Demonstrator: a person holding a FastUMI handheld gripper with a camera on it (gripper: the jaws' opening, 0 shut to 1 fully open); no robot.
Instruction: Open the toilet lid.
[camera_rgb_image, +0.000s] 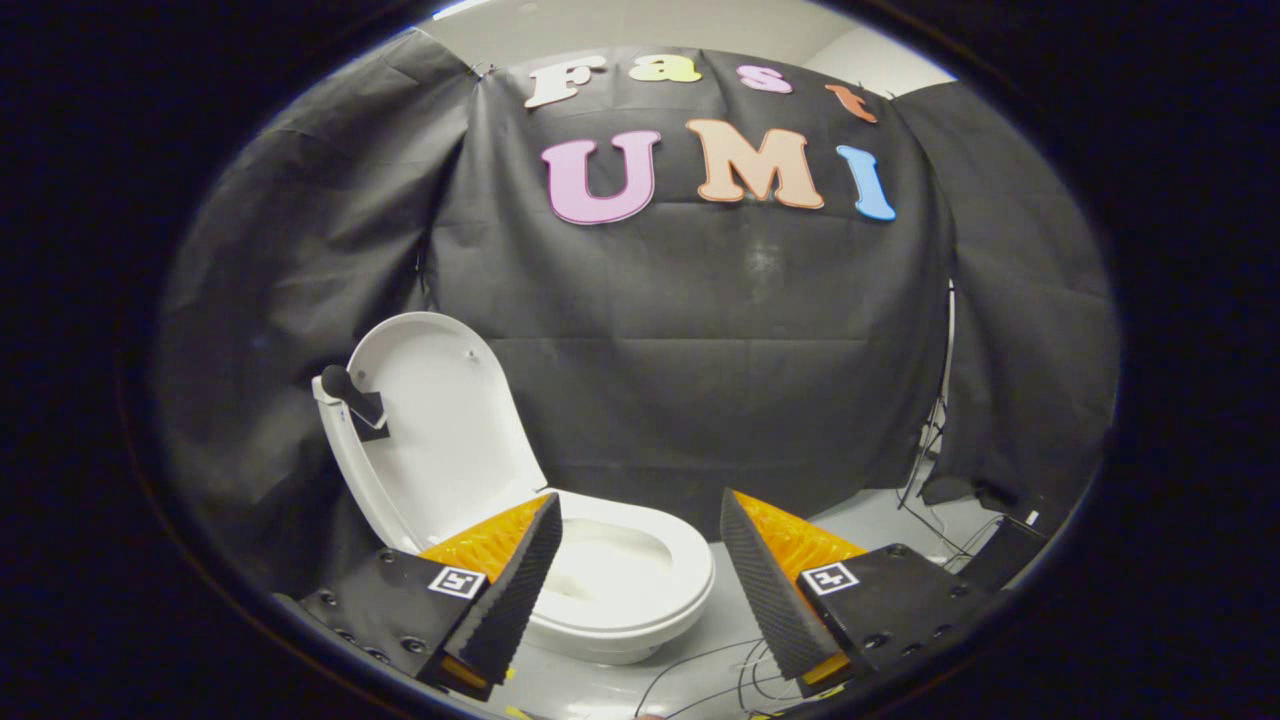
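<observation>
Jaws (640, 520) are spread wide and I hold nothing. Beyond them, toward my left finger, the toilet lid (440, 430) stands upright above the toilet bowl (640, 590); opening appears complete.

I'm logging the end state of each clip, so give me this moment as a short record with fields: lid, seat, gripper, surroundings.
lid: white plastic toilet lid raised upright, leaning back toward the black cloth booth wall
handle: small dark knob with a black tag on the lid's edge
seat: white oval toilet seat down on the bowl, uncovered
gripper: gripper open, fingers apart with nothing between them, toilet just ahead of them
floor: pale grey floor with thin black cables beside the toilet
task state: lid looks open
</observation>
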